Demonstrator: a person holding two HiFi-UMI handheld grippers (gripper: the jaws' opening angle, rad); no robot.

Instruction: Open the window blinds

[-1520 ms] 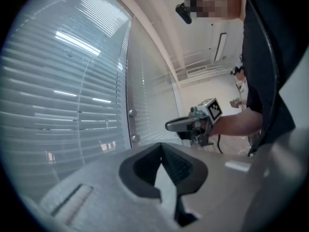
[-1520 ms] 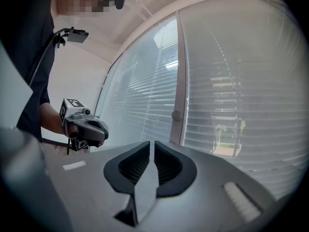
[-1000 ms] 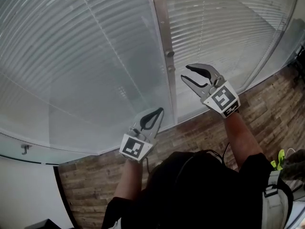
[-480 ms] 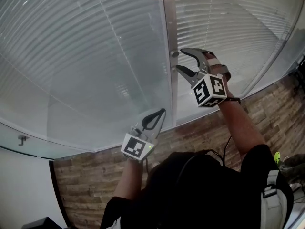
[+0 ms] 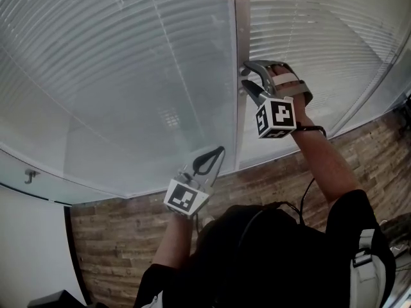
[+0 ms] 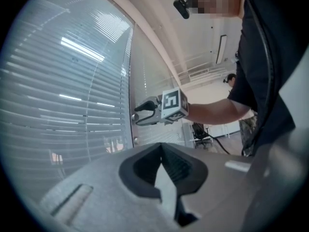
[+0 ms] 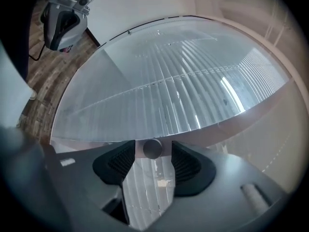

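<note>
Closed slatted blinds hang behind curved glass panes, which a vertical metal post divides. A small round knob sticks out of this post. My right gripper is open with the knob between its jaws, and the ribbed pads stand clear of it on both sides. Those jaws have just been closing a little. The left gripper view shows the right gripper at the knob. My left gripper is shut and empty, lower down near the glass base.
A second knob sits lower on the post. The wood-pattern floor runs along the foot of the glass. A white wall with a small hook is at the left. An office chair stands far behind.
My right gripper moved up and left to the post and rolled over, its jaws wider than a second ago and now either side of the knob. The left gripper stayed put.
</note>
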